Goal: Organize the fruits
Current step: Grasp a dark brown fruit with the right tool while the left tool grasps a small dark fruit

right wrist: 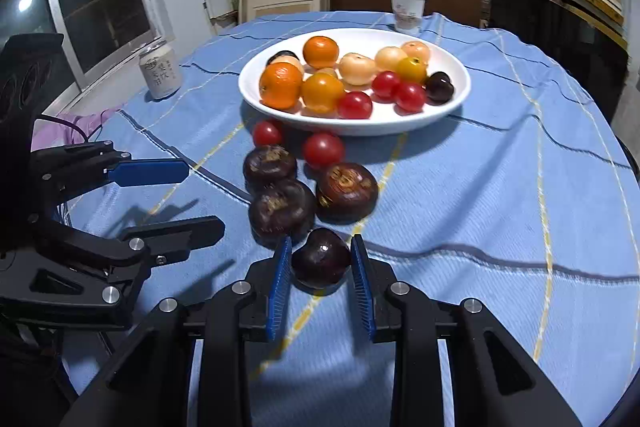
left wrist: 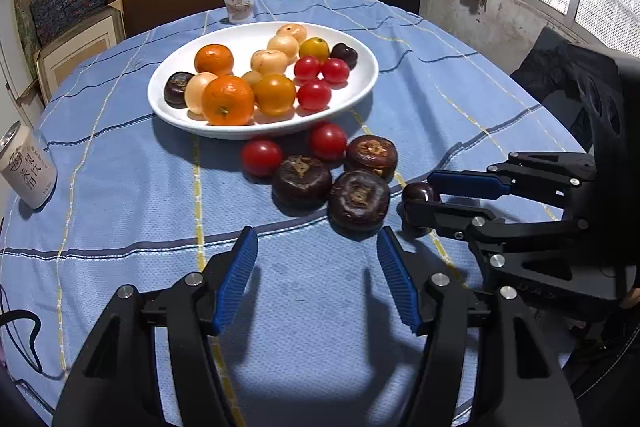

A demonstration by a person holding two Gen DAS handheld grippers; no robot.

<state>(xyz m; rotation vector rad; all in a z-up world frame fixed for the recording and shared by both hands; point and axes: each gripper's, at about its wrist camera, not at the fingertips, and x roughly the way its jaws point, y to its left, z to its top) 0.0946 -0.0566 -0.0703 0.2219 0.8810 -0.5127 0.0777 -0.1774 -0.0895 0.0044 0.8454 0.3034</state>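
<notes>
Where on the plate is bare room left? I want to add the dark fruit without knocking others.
The plate is bare along its far rim, toward the paper cup, and at its right end beyond the dark plum. Its middle and near side are crowded. The right gripper is shut on the small dark fruit.

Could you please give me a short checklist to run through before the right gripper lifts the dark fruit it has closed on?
1. Right gripper pads on both sides of the dark cherry-like fruit: ok.
2. Grip firm enough to lift: cannot tell.
3. Left gripper open and empty: ok.
4. White plate has bare space near the other dark fruit: ok.
5. Three brown fruits close ahead, clear of the fingers: ok.
</notes>
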